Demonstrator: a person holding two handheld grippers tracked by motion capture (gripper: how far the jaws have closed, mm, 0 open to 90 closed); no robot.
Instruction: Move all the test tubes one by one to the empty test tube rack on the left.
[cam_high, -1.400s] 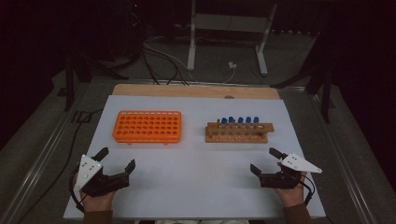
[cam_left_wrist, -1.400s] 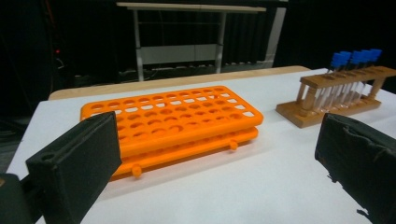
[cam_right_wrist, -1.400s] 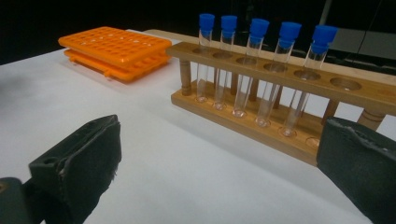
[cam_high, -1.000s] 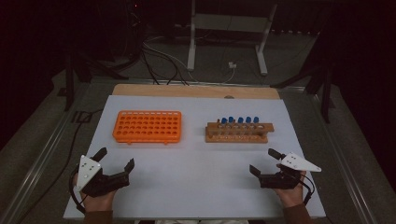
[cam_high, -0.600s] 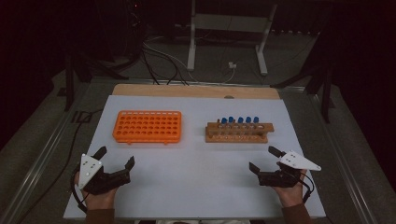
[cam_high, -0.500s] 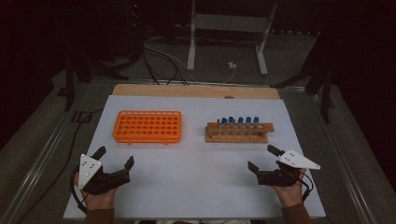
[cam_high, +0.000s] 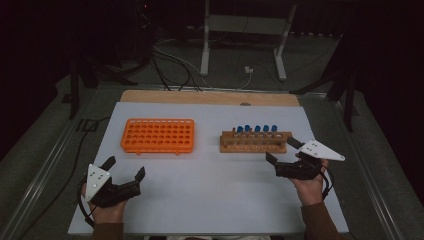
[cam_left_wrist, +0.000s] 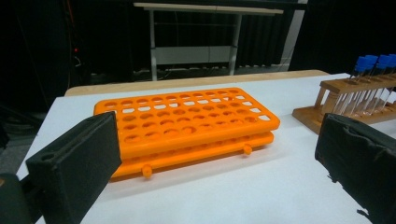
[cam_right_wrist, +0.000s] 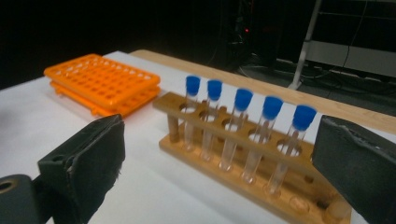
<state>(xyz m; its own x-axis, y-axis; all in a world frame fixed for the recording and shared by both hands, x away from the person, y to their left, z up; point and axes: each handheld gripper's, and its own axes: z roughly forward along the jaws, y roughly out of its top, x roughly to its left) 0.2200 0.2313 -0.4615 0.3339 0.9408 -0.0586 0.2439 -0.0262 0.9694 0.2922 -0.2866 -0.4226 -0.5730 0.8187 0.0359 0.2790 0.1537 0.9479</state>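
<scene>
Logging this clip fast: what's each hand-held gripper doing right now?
Left hand-held gripper: open, holding nothing.
Right hand-held gripper: open, holding nothing, near the wooden rack.

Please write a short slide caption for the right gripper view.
Open right claw faces a wooden rack holding five blue-capped tubes.

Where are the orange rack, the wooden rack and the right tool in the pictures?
orange rack (cam_high: 158, 135), high view, middle of its top grid.
wooden rack (cam_right_wrist: 219, 132), right gripper view, its top bar between two holes.
right tool (cam_high: 282, 151), high view, midway between its open jaw tips.
</scene>
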